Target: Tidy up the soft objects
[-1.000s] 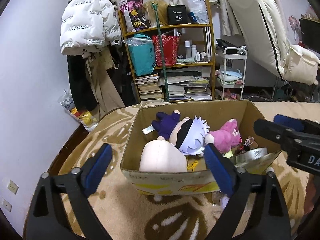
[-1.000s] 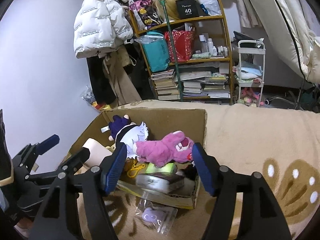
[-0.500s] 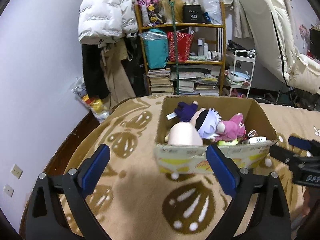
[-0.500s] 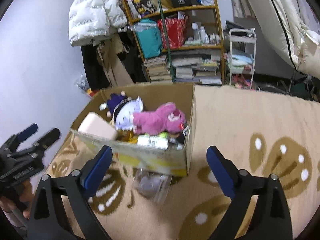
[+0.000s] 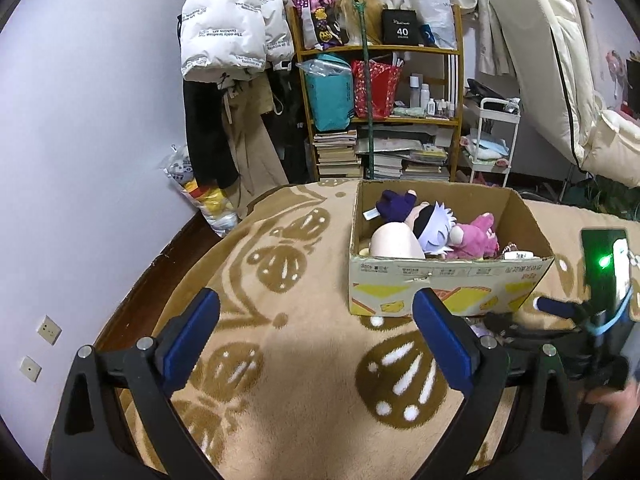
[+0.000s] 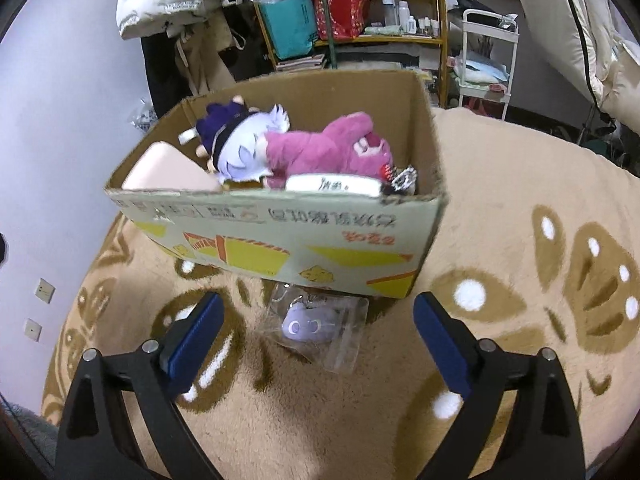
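Observation:
A cardboard box (image 5: 448, 280) (image 6: 280, 236) stands on a tan patterned blanket. In it lie a pink plush (image 6: 328, 148) (image 5: 478, 236), a white-haired doll plush (image 6: 240, 148) (image 5: 430, 226) and a pale cushion (image 6: 168, 172) (image 5: 394, 242). A small purple plush in a clear bag (image 6: 312, 322) lies on the blanket just in front of the box, between my right fingers. My left gripper (image 5: 316, 340) is open and empty, well short of the box. My right gripper (image 6: 316, 344) is open and empty above the bagged plush.
The blanket (image 5: 280, 380) covers a bed with a dark wooden edge at the left. Behind stand a cluttered shelf (image 5: 380, 112), hanging coats (image 5: 232, 32) and a white cart (image 5: 496, 140). The right tool with a phone (image 5: 604, 264) shows in the left wrist view.
Both grippers have pulled back from the box toward the near side. The right one now looks down at the bagged purple plush in front of the box.

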{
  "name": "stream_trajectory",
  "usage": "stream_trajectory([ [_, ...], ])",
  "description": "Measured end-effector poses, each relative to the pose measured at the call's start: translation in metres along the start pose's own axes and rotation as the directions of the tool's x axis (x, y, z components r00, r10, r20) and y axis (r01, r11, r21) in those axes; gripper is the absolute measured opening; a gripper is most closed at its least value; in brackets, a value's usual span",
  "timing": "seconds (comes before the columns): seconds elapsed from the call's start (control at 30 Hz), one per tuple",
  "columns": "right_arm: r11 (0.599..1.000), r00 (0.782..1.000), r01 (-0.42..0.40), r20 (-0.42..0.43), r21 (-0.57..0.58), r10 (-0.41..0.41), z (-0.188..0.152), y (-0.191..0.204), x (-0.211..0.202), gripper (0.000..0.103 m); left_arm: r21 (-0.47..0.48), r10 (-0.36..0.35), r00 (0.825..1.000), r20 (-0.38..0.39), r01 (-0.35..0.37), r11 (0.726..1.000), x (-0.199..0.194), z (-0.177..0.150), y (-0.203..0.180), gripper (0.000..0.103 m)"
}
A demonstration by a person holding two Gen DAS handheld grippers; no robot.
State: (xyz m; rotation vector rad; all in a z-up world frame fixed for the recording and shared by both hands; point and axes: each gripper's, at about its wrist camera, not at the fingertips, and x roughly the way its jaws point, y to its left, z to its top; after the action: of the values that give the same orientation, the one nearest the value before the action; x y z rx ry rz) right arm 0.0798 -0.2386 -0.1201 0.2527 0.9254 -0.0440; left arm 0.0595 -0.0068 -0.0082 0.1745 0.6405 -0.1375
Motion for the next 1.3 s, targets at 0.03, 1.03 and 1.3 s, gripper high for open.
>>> stream_trajectory([
  [0.03,1.000,1.000,0.006,-0.009,-0.006,-0.006,-0.001,0.002,0.005,0.100,-0.003,0.001,1.000,0.003,-0.001,1.000,0.001,0.000,0.001,0.096],
  [1.03,0.983,0.996,0.090,-0.010,-0.159,-0.093,-0.031,0.048,0.025,0.087,-0.038,0.014,0.998,0.057,-0.012,0.999,0.007,0.005,0.013,0.096],
  [1.3,0.972,0.962,0.041,0.273,-0.233,0.025,-0.018,0.066,-0.058,0.087,-0.038,0.014,0.994,0.104,-0.010,0.999,-0.003,0.003,0.013,0.096],
])
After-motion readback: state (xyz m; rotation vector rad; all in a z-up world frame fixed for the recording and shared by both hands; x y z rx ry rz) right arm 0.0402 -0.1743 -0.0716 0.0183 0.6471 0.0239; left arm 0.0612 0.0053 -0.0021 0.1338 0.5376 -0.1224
